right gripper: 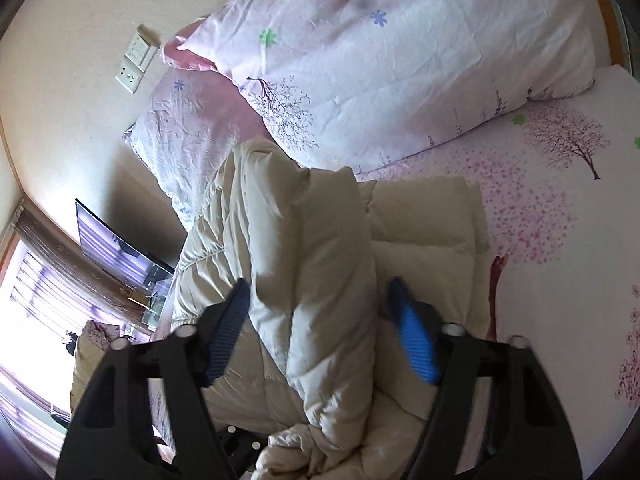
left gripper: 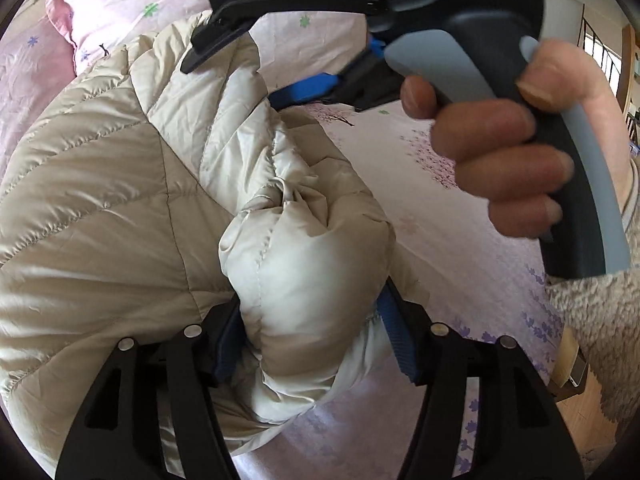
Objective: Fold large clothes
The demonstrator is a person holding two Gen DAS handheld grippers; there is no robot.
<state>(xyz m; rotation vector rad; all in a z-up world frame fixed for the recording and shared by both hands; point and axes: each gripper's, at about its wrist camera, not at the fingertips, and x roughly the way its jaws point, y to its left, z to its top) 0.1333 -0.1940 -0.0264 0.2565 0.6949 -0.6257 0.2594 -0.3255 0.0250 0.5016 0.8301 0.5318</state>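
Your left gripper (left gripper: 310, 320) has a puffed fold of the cream quilted down jacket (left gripper: 120, 200) bulging between its blue pads (left gripper: 394, 336); the jaws stand partly apart, and you cannot tell whether the pads press it. Ahead in the left wrist view, the right gripper (left gripper: 256, 76) crosses the top, its black finger lying against the jacket's upper edge. Your right hand (left gripper: 504, 152) wraps the grey and black handle, with a fleecy sleeve (left gripper: 596, 328) behind it. The jacket lies heaped on a pink floral bedsheet (left gripper: 460, 240).

From the right wrist view, the right gripper (right gripper: 320, 332) straddles an upright ridge of the jacket (right gripper: 312, 260), jaws partly apart, both pads just beside it. A folded floral duvet (right gripper: 380, 60) and a pillow (right gripper: 184, 128) lie beyond, against the wall with its sockets (right gripper: 136, 60).
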